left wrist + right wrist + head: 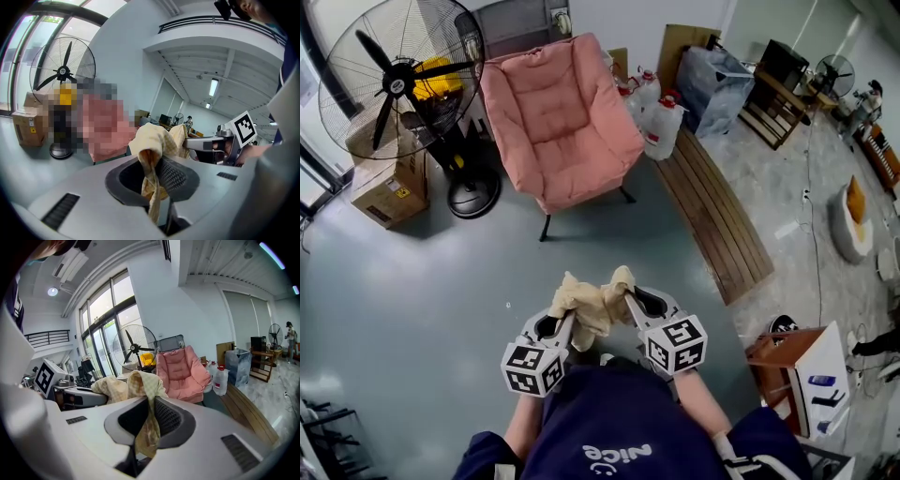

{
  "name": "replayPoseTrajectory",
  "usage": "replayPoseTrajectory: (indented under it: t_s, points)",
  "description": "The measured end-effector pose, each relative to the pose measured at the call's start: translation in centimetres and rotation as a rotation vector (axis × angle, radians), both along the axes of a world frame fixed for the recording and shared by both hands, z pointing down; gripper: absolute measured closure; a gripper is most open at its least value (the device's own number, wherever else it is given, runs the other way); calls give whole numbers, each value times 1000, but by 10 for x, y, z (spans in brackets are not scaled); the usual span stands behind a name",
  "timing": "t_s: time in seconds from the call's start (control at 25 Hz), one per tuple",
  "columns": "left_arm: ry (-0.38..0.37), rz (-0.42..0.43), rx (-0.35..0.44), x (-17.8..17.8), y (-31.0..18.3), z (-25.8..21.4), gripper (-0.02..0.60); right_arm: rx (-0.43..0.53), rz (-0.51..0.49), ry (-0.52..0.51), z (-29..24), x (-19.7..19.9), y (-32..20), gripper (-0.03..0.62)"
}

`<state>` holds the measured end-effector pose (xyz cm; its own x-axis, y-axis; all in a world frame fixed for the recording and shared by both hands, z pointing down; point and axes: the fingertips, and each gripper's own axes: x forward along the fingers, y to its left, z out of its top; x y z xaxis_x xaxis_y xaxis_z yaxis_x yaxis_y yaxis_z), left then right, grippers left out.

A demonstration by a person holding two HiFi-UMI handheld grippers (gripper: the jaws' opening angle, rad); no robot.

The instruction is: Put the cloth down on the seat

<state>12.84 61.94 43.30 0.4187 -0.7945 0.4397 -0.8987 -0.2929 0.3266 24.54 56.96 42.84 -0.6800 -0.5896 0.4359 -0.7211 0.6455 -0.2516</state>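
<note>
Currently the left gripper [566,317] is clamped almost shut on one end of the crumpled pale-yellow checked cloth [593,302], and the right gripper [628,302] likewise on the other end. The cloth is bunched between them over the grey floor [422,291], well apart from the pink padded chair [558,131]. A black pedestal fan [398,80] stands left of the chair, clear water jugs [661,127] right.

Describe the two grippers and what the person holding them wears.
Left gripper and right gripper match: light grey moulded bodies, black ribbed jaws, each bearing a white cube with black square markers. The person wears a dark navy top with white lettering.
</note>
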Motion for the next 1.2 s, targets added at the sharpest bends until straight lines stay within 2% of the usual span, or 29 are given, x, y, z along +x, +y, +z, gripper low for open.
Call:
replayPoseTrajectory:
  t_s: [0.12, 0.4, 0.6, 0.88, 1.2]
  points:
    - [-19, 31, 13, -20, -32, -3, 503, 10, 19, -6, -5, -21, -32, 525]
    - [-1, 43, 21, -76, -113, -11, 503, 10, 48, 13, -16, -74, -107, 525]
    - [-30, 106, 52, -104, -161, -18, 503, 27, 94, 8, -22, -101, -147, 525]
    - [-19, 171, 44, -120, -197, -16, 503, 31, 163, -14, -20, -116, -175, 525]
    - [11, 142, 17, -140, -214, -9, 503, 15, 163, -4, -15, -129, -192, 525]
